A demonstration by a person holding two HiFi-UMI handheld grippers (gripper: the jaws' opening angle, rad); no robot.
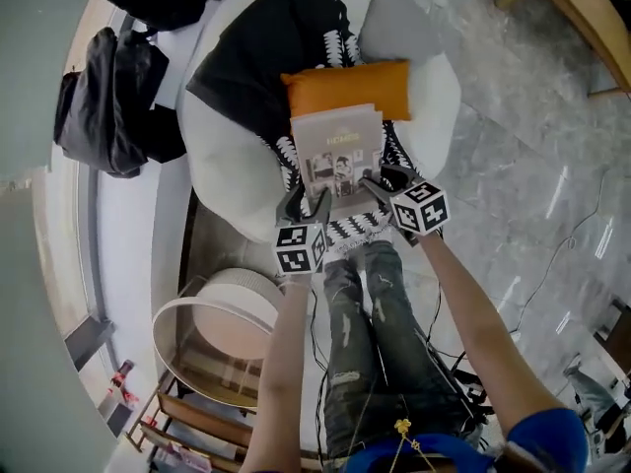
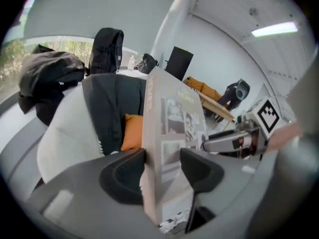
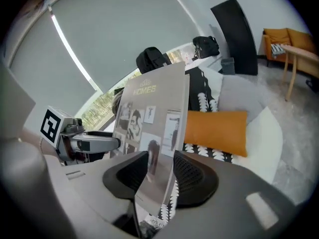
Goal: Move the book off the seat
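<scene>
- Filling the top of the head view, a rounded white seat (image 1: 222, 170) has a black throw with white leaf-like marks (image 1: 266, 42) draped over it.
- An orange cushion (image 1: 350, 89) lies across the seat near its back.
- The book (image 1: 337, 151) is held up over the seat, just in front of the cushion, with its far edge tilted upward. It is a thin, grey-beige hardback with the pale title "HOMES" and a grid of small black-and-white photos on the cover.
- The left gripper (image 1: 306, 203) clamps the book's near-left corner, its dark pads pressed on both faces.
- The right gripper (image 1: 383, 183) pinches the near-right corner in the same way.
</scene>
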